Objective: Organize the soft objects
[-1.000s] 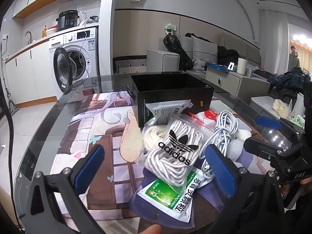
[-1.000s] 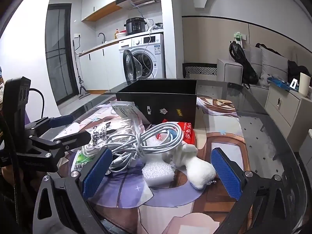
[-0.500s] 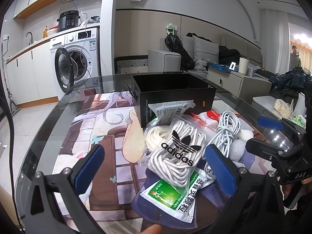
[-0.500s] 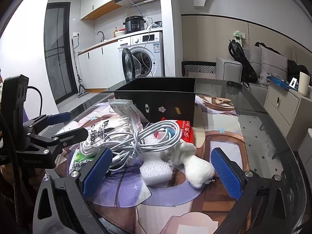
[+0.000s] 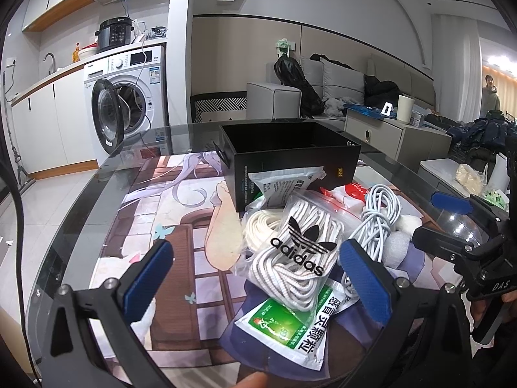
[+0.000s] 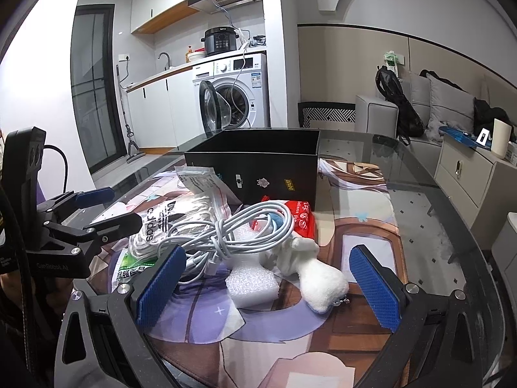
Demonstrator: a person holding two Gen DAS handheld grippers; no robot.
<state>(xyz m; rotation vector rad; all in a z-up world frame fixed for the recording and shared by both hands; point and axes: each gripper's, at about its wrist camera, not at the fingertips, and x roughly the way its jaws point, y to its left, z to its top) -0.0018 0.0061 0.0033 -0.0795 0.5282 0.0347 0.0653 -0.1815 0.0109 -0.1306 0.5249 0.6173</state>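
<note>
A pile of soft items lies on the glass table in front of an open black box [image 5: 290, 148] [image 6: 255, 168]. A clear adidas bag of white rope [image 5: 297, 258] [image 6: 161, 223] rests on a green-and-white pouch [image 5: 287, 323]. Beside it are a coiled white cable [image 5: 378, 220] [image 6: 232, 229], a foam block [image 6: 253, 286], a white plush toy [image 6: 320, 278] and a red pack [image 6: 302, 221]. My left gripper [image 5: 258, 278] is open, just short of the adidas bag. My right gripper [image 6: 268, 281] is open around the foam block and plush, touching neither.
A printed mat [image 5: 168, 226] covers the table under the glass. A washing machine [image 5: 129, 97] with its door open stands behind on the left, a grey sofa [image 5: 339, 90] and a low cabinet [image 6: 468, 174] on the right. A person [image 5: 491, 93] stands far right.
Both grippers have drifted only slightly; the pile sits a little further right and lower in the left wrist view. Both stay open, holding nothing.
</note>
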